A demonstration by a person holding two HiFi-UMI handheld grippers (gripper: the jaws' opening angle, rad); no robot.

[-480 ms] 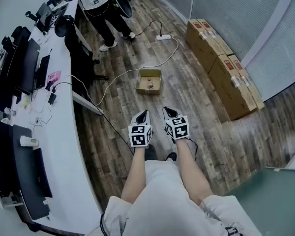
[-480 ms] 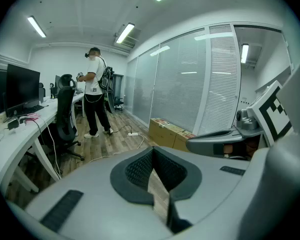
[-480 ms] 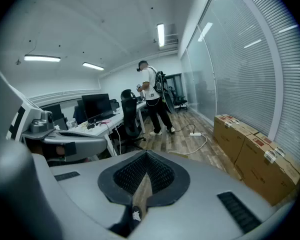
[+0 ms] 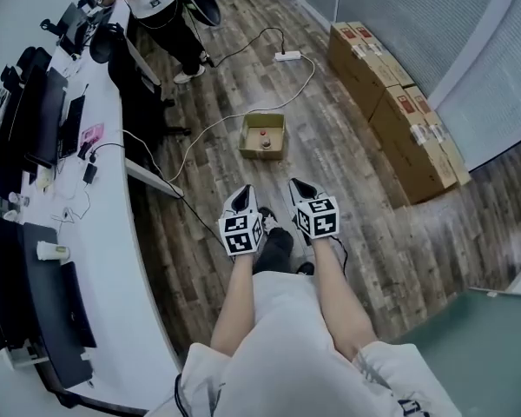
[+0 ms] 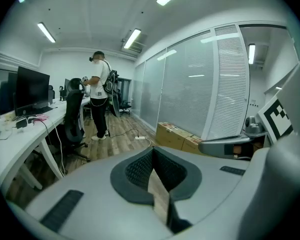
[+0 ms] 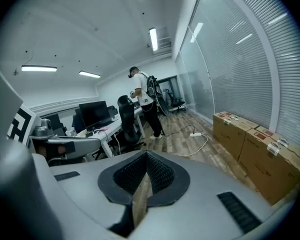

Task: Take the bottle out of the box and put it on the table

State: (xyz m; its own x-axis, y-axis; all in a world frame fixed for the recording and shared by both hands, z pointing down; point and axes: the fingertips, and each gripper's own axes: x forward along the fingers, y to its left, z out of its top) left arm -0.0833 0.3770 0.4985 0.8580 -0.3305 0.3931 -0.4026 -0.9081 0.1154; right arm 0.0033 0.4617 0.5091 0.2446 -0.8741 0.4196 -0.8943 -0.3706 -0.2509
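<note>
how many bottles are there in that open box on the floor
1. One red-capped bottle sits inside the open cardboard box on the wooden floor. The box walls could hide another lying low.

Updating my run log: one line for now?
left hand-held gripper: shut, empty | right hand-held gripper: shut, empty | bottle: in box on floor

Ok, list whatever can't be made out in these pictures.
- Box contents: in the head view the box on the floor holds a small red-topped thing, too small to call a bottle.
- Gripper views: no box shows; the bodies of the left gripper and right gripper fill the lower picture.
- Person by the desk: cut off by the head view's top edge.
</note>
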